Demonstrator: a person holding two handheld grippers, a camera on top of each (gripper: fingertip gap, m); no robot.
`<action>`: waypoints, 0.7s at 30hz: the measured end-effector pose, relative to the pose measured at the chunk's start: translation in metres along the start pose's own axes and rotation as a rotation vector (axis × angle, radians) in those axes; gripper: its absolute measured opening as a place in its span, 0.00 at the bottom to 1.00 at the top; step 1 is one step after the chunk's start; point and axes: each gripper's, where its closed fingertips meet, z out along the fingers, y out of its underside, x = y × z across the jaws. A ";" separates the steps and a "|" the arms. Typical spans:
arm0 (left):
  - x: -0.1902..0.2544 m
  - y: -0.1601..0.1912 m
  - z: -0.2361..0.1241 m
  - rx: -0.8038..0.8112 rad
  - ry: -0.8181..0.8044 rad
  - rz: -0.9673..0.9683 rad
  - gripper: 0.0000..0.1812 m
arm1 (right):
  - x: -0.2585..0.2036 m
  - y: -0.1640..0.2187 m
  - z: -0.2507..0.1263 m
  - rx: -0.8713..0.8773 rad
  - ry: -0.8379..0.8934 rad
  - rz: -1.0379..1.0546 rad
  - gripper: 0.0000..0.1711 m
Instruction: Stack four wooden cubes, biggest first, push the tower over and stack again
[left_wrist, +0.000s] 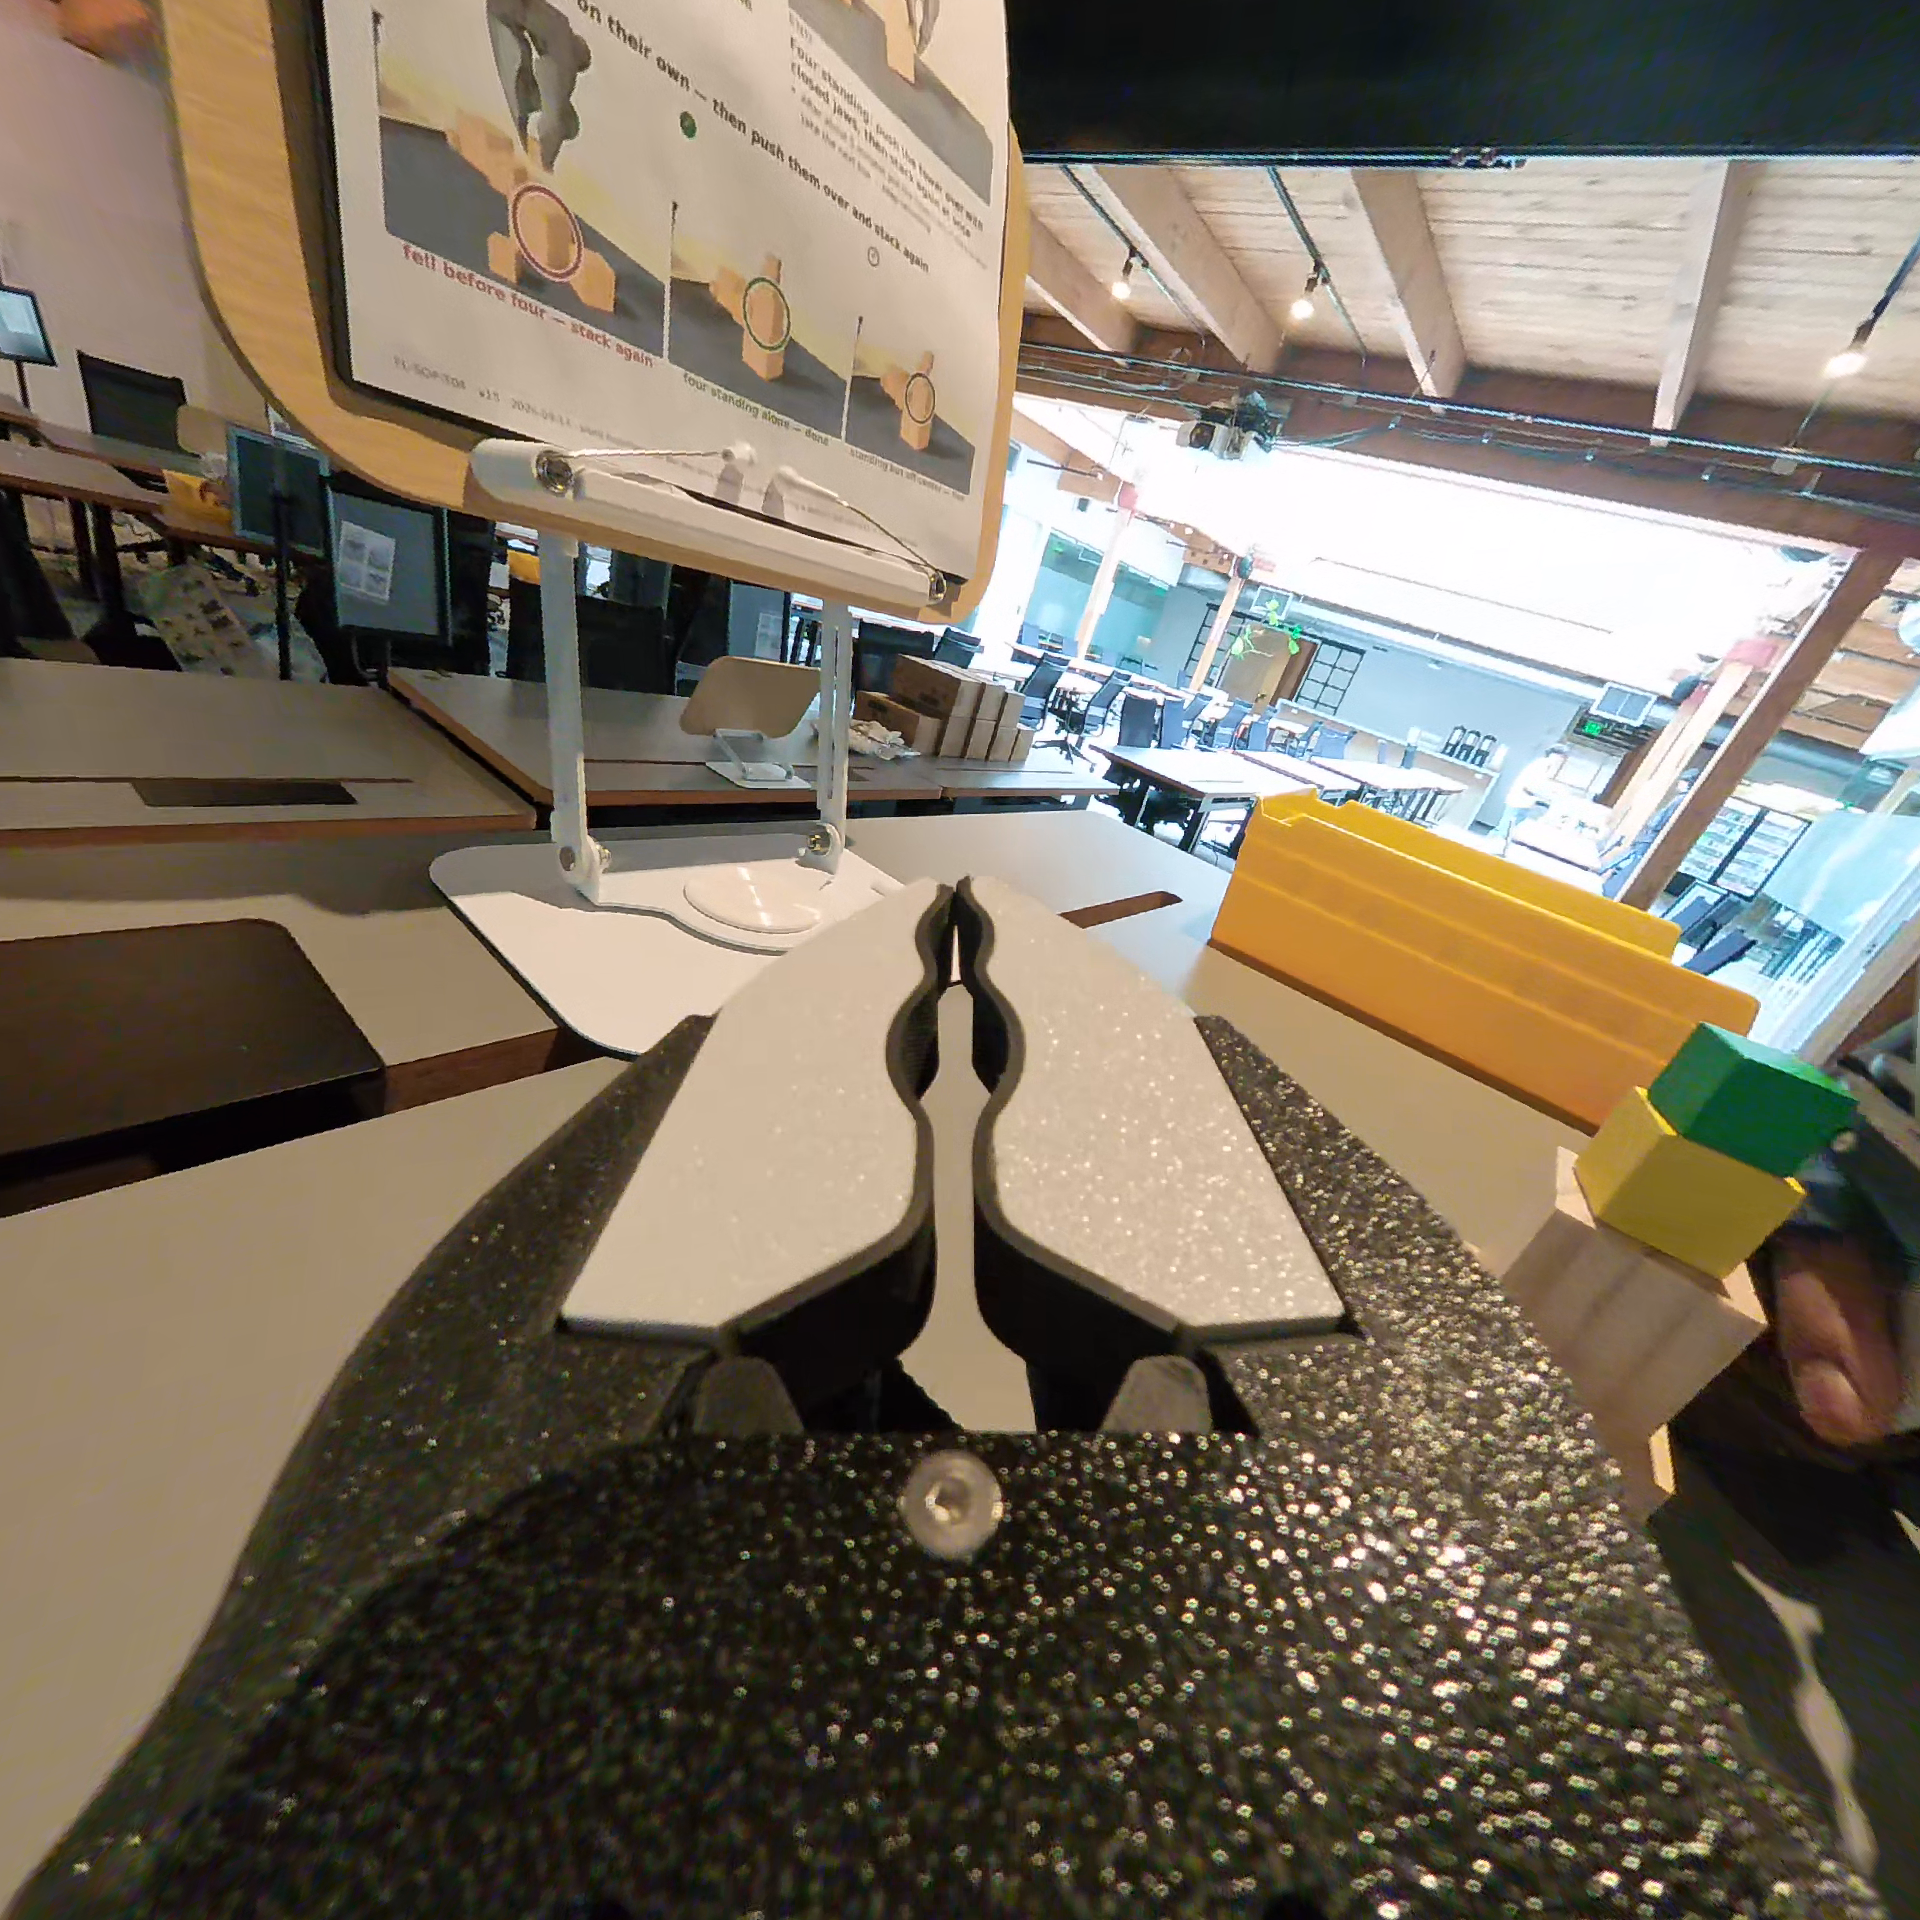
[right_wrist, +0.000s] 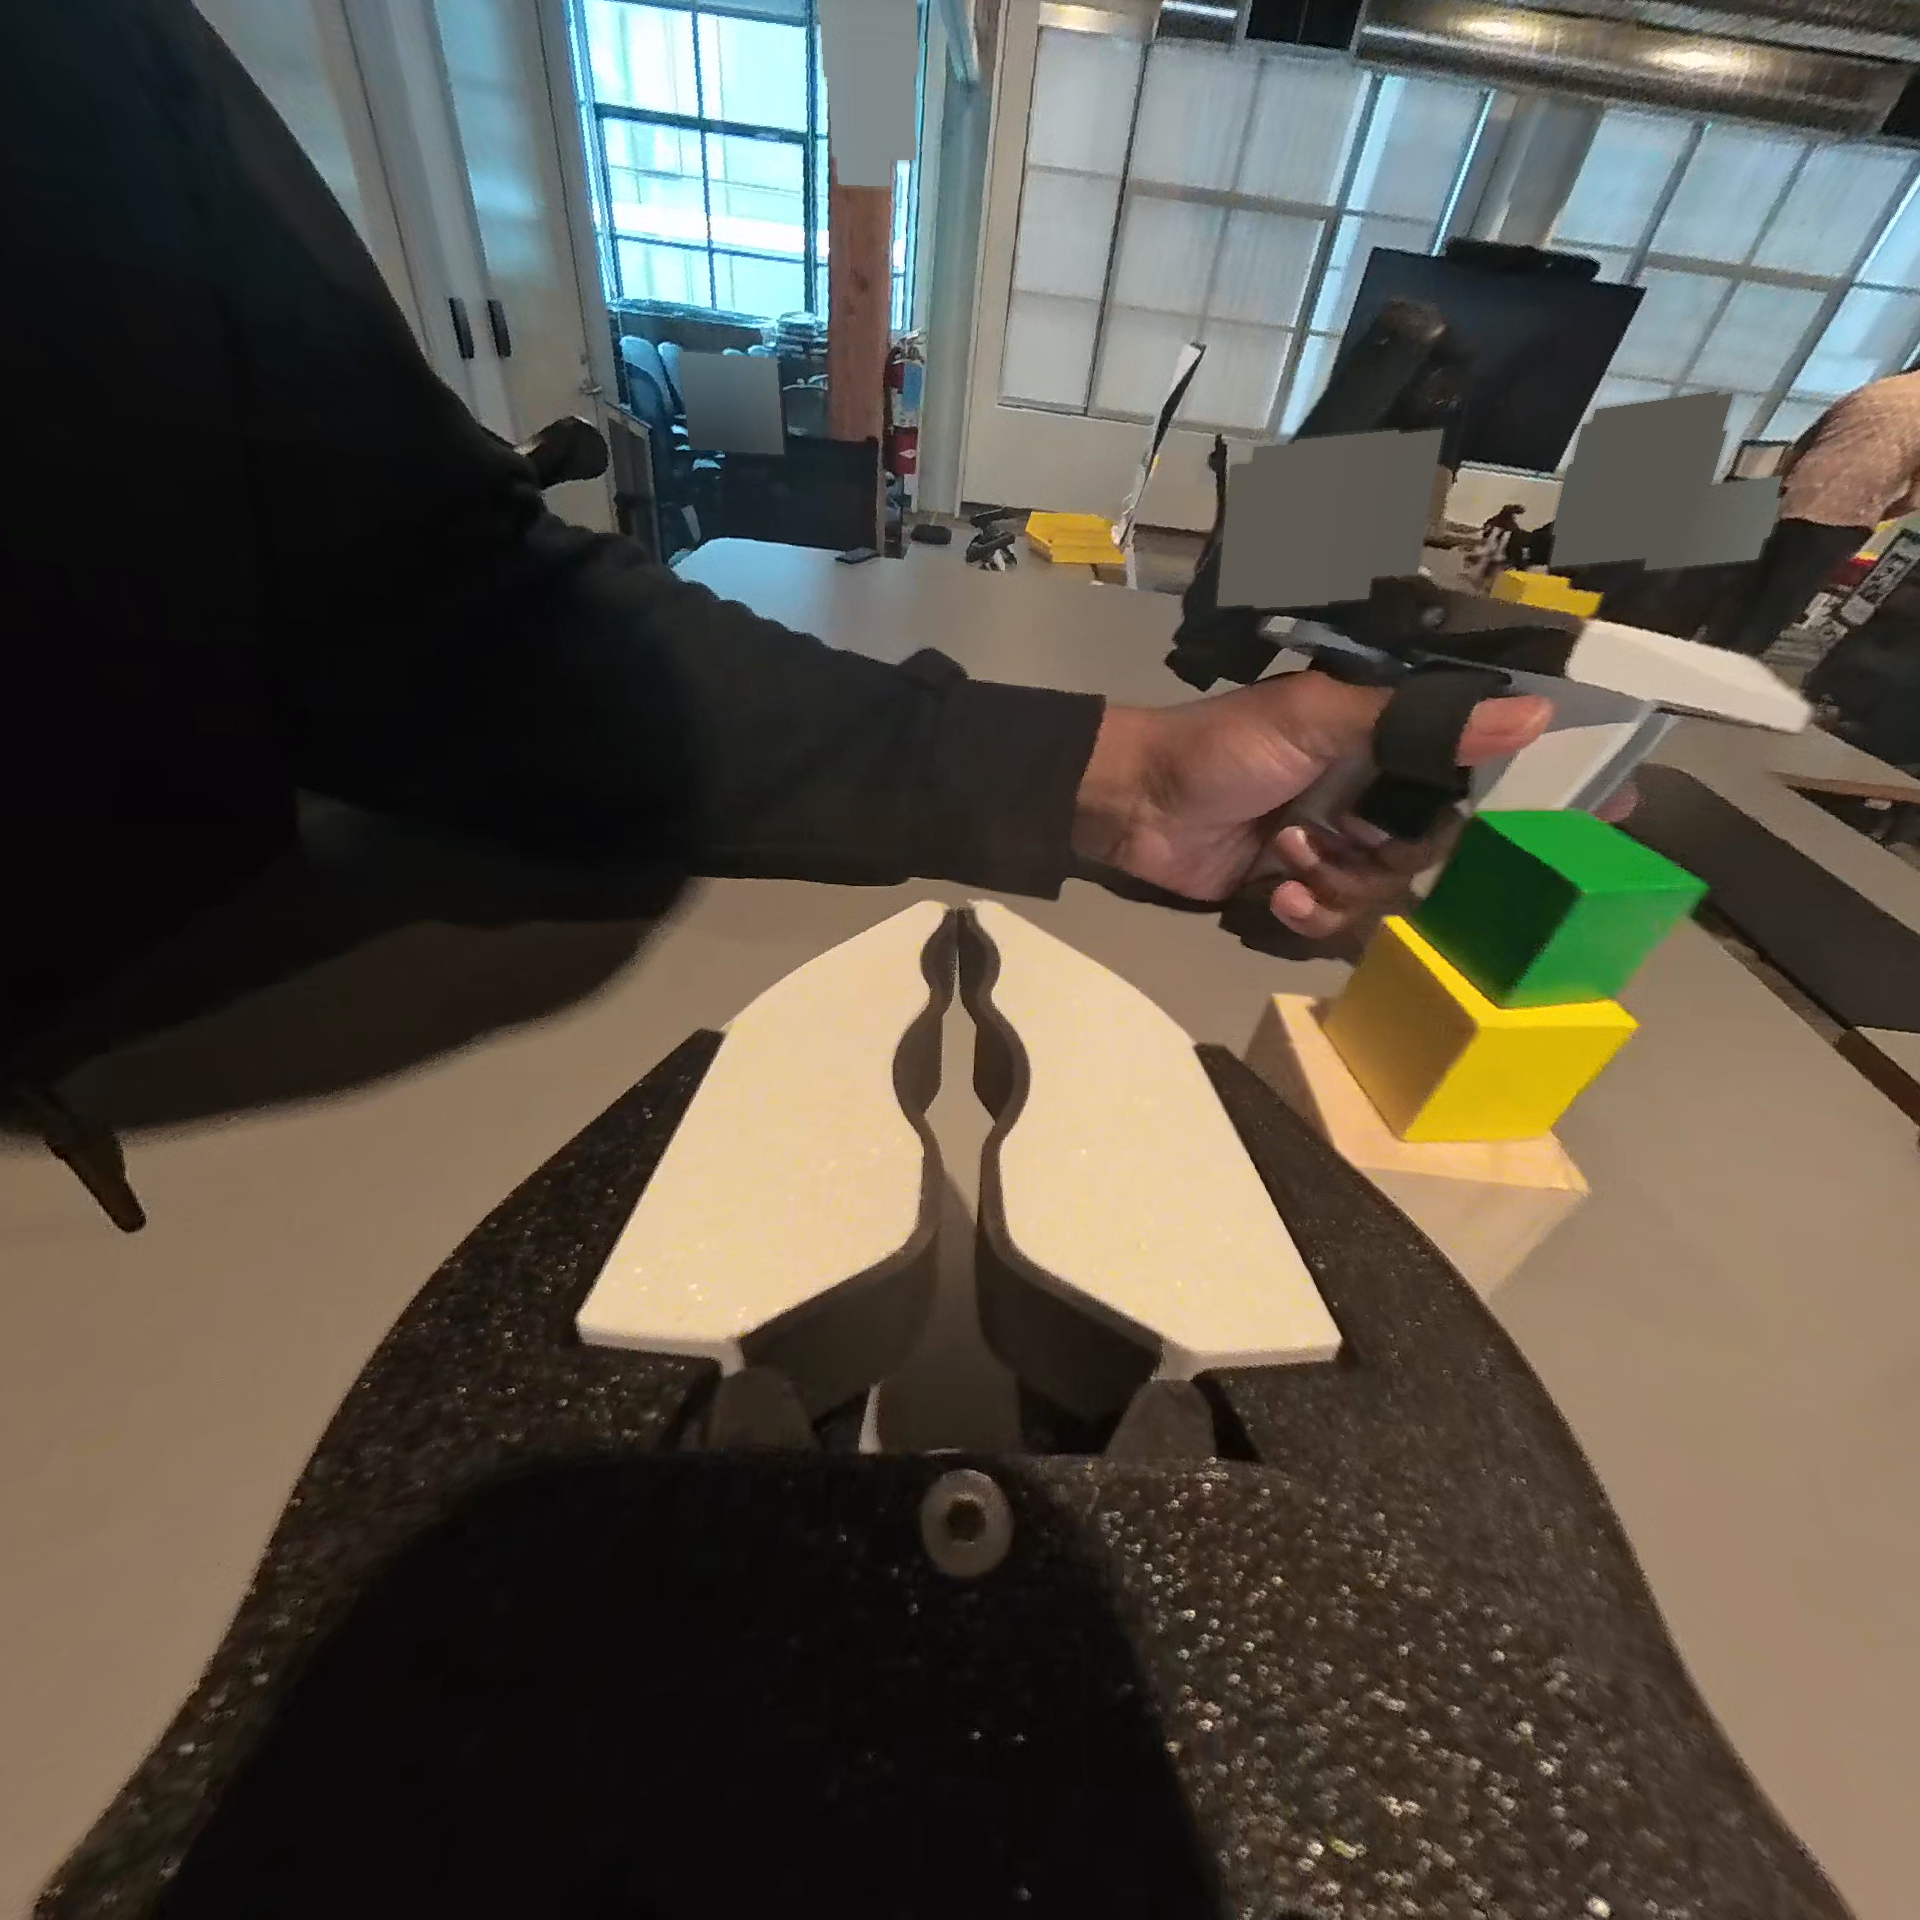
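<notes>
Three cubes stand stacked on the grey table (right_wrist: 520, 1299). A large plain wooden cube (right_wrist: 1455, 1184) is at the bottom, a yellow cube (right_wrist: 1496, 1060) sits on it, and a green cube (right_wrist: 1558, 914) is on top, turned a little. The stack also shows at the right of the left wrist view: wooden cube (left_wrist: 1631, 1320), yellow cube (left_wrist: 1683, 1184), green cube (left_wrist: 1745, 1101). My right gripper (right_wrist: 958, 914) is shut and empty, to the left of the stack. My left gripper (left_wrist: 954, 888) is shut and empty. In the right wrist view it is a hand-held gripper (right_wrist: 1683, 675) just above and behind the green cube.
A yellow bin (left_wrist: 1455, 935) stands behind the stack. A tilted board with an instruction sheet (left_wrist: 665, 260) stands on a white base (left_wrist: 623, 935) ahead of the left gripper. Black mats (left_wrist: 156, 1029) (right_wrist: 1787, 894) lie on the table. A person's black sleeve (right_wrist: 416, 675) spans the left. Across from one pair of fingers to the other is roughly 25 cm.
</notes>
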 end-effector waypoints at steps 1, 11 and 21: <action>0.000 0.000 0.000 0.000 0.001 -0.002 0.00 | -0.003 0.001 0.003 -0.011 -0.003 -0.002 0.00; -0.002 -0.001 0.000 0.008 -0.003 -0.006 0.00 | -0.002 0.003 0.032 -0.061 0.161 0.074 0.00; 0.000 -0.001 0.000 0.007 0.001 0.000 0.00 | 0.006 0.014 0.037 -0.134 0.229 0.159 0.00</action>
